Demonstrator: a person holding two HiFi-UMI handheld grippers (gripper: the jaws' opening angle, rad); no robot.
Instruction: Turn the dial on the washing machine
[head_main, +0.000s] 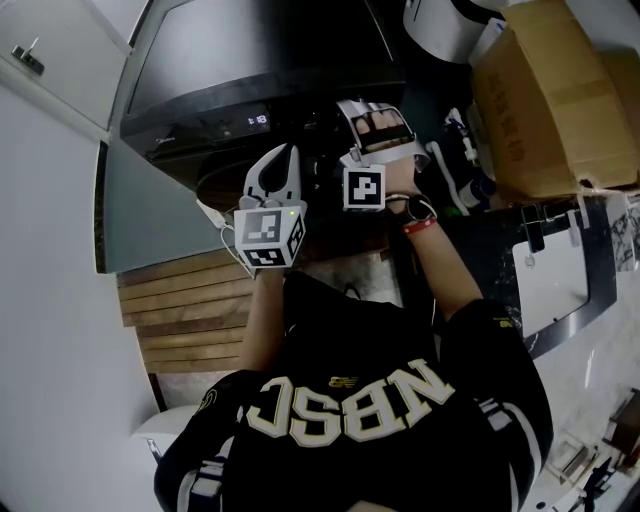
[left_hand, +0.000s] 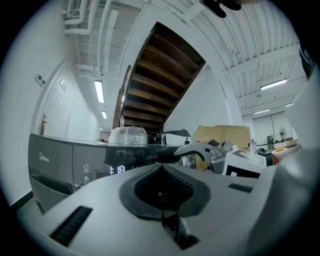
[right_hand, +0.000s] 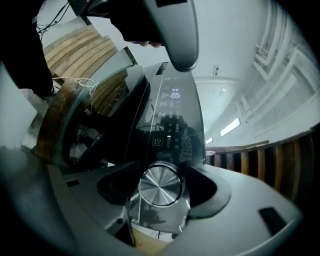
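Observation:
The dark washing machine (head_main: 260, 60) stands in front of me, its lit display (head_main: 258, 120) on the control panel. In the right gripper view the round silver dial (right_hand: 160, 186) sits between the two jaws, and small gaps show at its sides. My right gripper (head_main: 372, 108) is open around the dial, at the panel's right part. My left gripper (head_main: 285, 150) hovers to the left of it, just short of the panel below the display, shut with nothing in it. The left gripper view looks level along the machine's front (left_hand: 60, 165).
A large cardboard box (head_main: 550, 100) lies to the right of the machine. Wooden stair treads (head_main: 190, 310) run at the lower left, beside a white door (head_main: 40, 60). A clear plastic-wrapped thing (left_hand: 127, 135) rests on the machine's top. The round door glass (right_hand: 85, 135) is below the panel.

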